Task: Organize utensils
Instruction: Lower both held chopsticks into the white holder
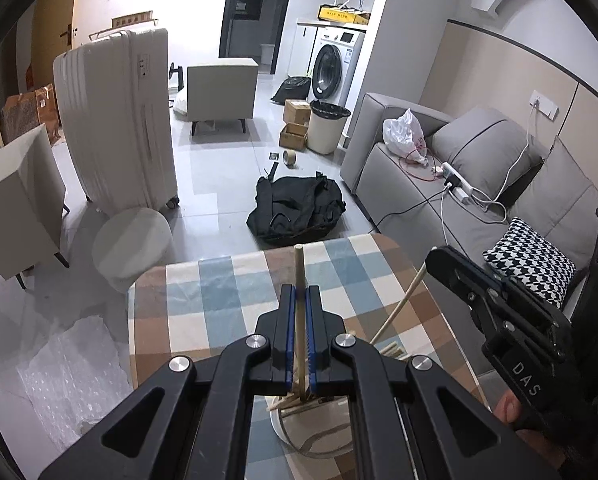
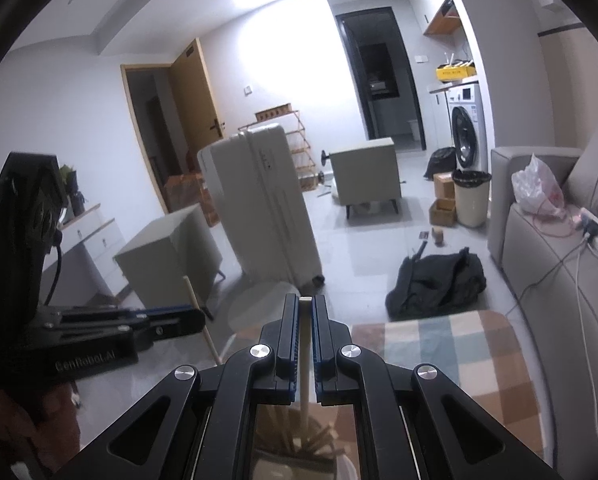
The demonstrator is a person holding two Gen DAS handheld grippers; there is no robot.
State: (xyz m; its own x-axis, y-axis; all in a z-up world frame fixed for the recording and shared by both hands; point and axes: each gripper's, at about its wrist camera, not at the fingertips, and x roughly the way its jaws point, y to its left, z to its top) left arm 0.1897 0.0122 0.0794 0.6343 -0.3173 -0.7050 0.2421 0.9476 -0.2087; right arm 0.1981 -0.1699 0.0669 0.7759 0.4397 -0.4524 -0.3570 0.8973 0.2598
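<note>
My left gripper (image 1: 300, 292) is shut on an upright wooden chopstick (image 1: 298, 268), whose tip stands above the blue pads. Right below it a white holder (image 1: 285, 434) with several chopsticks stands on the checked tablecloth (image 1: 203, 292). To the right, my right gripper (image 1: 435, 260) grips a pale, slanted chopstick (image 1: 399, 308). In the right wrist view, the right gripper (image 2: 305, 300) is shut on that pale chopstick (image 2: 305, 344) above the holder (image 2: 299, 444). On the left there, the left gripper (image 2: 197, 316) holds its chopstick (image 2: 190, 292).
A round stool (image 1: 133, 240) and a white suitcase (image 1: 115, 120) stand beyond the table's far edge. A black bag (image 1: 295, 208) lies on the floor. A grey sofa (image 1: 479, 184) with cables runs along the right. Bubble wrap (image 1: 59, 380) lies on the floor to the left.
</note>
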